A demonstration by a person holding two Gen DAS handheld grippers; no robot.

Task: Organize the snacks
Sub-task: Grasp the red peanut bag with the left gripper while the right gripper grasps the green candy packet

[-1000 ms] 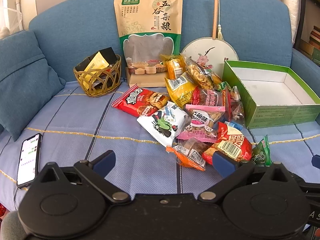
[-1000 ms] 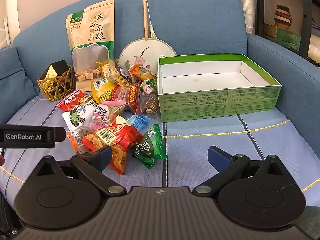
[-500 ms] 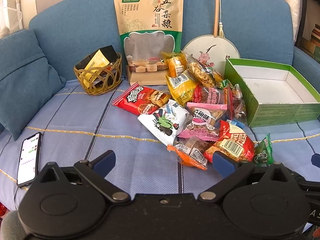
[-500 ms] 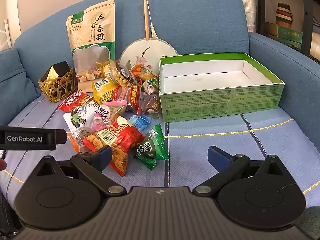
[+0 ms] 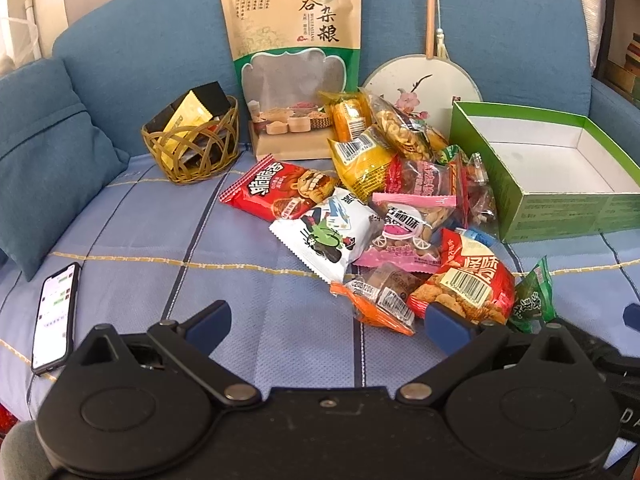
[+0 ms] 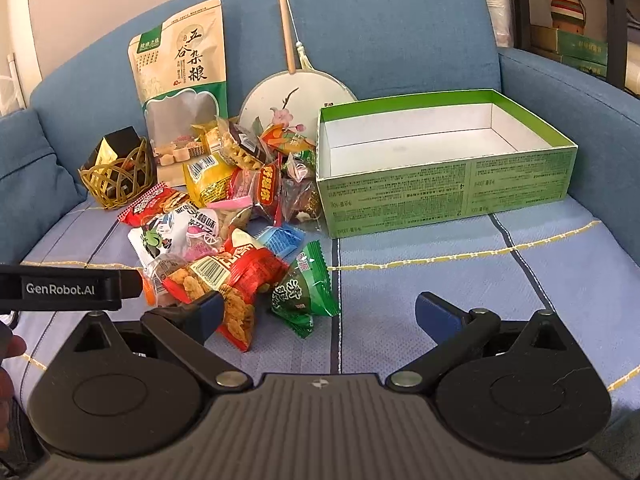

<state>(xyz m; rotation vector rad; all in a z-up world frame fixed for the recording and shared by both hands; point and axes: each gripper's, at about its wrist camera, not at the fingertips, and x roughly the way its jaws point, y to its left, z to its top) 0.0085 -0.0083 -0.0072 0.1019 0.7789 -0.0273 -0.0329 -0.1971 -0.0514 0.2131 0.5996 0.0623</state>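
Observation:
A heap of small snack packets lies on the blue sofa seat, left of an empty green box with a white inside. My left gripper hovers open just in front of the heap, an orange packet and a red packet near its right finger. In the right wrist view, my right gripper is open over the seat, with the green packet between its fingers' line and the red packet at its left finger. The green box stands ahead to the right.
A tall kraft grain bag and a round fan lean on the sofa back. A woven basket sits at the left, a phone lies on the seat's left front, and a blue cushion is at the far left.
Both views have drifted slightly: the snack heap and box sit a little closer and higher in frame. Nothing on the sofa has moved and both grippers stay open.

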